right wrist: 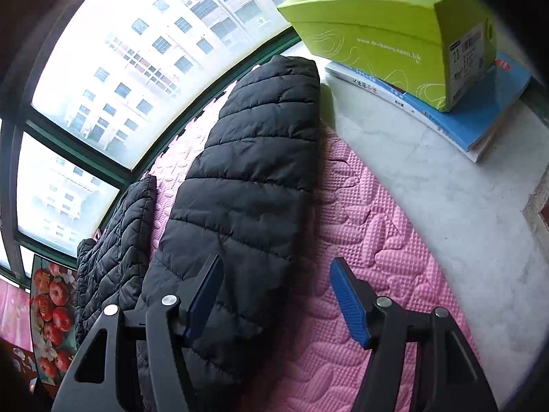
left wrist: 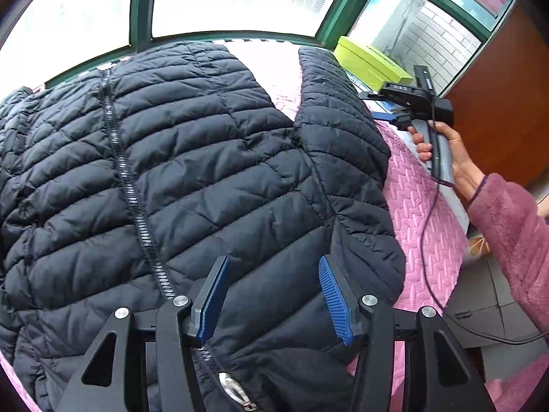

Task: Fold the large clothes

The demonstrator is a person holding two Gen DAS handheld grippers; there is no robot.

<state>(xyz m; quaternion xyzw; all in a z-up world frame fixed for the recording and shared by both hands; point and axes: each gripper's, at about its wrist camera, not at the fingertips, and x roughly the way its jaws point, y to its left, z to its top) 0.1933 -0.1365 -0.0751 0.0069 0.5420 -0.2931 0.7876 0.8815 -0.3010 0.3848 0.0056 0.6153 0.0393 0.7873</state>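
A black quilted down jacket (left wrist: 192,171) is spread on a pink embossed foam mat (right wrist: 370,240), beside a large window with a dark green frame (left wrist: 142,3). In the left wrist view the front of the jacket is seen from above, with its closed zipper (left wrist: 132,185) running from the upper left down toward the camera. One sleeve (right wrist: 254,171) is stretched out along the mat toward the window, and it is seen more clearly in the right wrist view.

The left gripper (left wrist: 274,298) is held over the lower part of the jacket front. Its jaws are released: the blue ribbed pads (left wrist: 334,300) stand apart and no fabric is pinched between them.

The right gripper (right wrist: 274,302) is held over the edge of the sleeve, where the black fabric meets the pink mat. Its jaws are also released and nothing is clamped. In the left wrist view this tool is seen at the right side, held by a hand (left wrist: 446,151) that comes out of a pink fleece sleeve (left wrist: 511,233); a black cable (left wrist: 427,240) hangs from it.

Past the end of the sleeve, a lime-green shoe box (right wrist: 387,31) is placed on a blue book (right wrist: 480,116), which lies on a grey stone sill (right wrist: 429,178). At the far left of the right wrist view a picture with red apples (right wrist: 51,309) is visible.
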